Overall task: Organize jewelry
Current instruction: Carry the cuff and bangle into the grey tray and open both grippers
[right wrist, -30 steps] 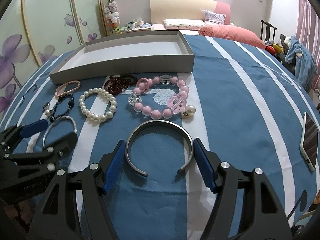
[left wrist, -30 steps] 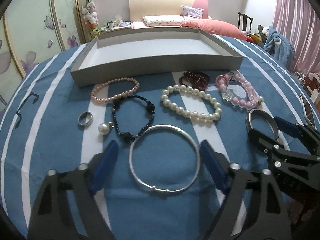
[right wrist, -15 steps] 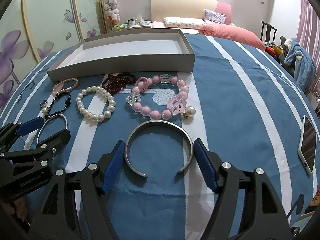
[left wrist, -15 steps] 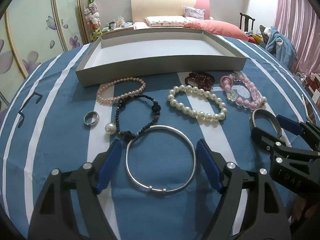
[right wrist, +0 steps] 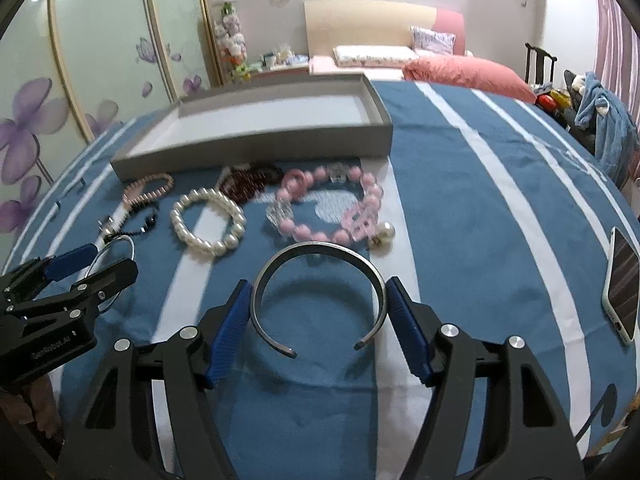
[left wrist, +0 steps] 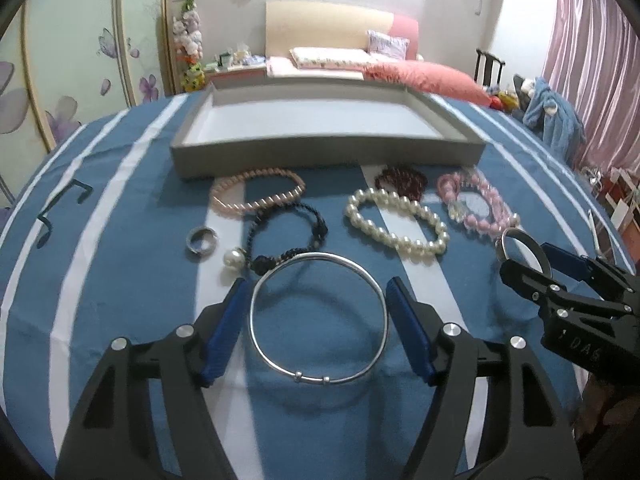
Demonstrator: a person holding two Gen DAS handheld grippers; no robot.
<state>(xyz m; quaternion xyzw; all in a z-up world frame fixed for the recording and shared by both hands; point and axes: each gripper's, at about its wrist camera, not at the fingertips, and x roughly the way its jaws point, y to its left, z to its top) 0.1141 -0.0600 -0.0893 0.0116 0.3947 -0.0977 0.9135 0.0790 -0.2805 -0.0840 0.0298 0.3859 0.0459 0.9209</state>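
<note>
My left gripper [left wrist: 318, 328] has closed on a thin silver bangle [left wrist: 256, 320], its blue pads touching both sides, and the bangle's shadow sits below it. My right gripper [right wrist: 318, 328] has closed on an open grey metal cuff [right wrist: 316, 249], pads touching both sides. The grey tray [left wrist: 328, 154] with a white floor stands behind, also seen in the right wrist view [right wrist: 256, 148]. Between lie a pink pearl bracelet [left wrist: 258, 202], a black bead bracelet [left wrist: 320, 224], a white pearl bracelet [left wrist: 396, 236], a dark red bracelet [left wrist: 400, 180] and a pink chunky bracelet [right wrist: 372, 196].
A silver ring [left wrist: 202, 240] and a pearl earring [left wrist: 234, 258] lie left of the bangle. Another pearl earring [right wrist: 386, 232] lies by the pink bracelet. A phone [right wrist: 622, 284] lies at the right on the blue striped cloth [right wrist: 480, 220].
Both grippers have narrowed until their pads touch the bangle and the cuff, and both views have risen a little, with the tray now lower and farther.
</note>
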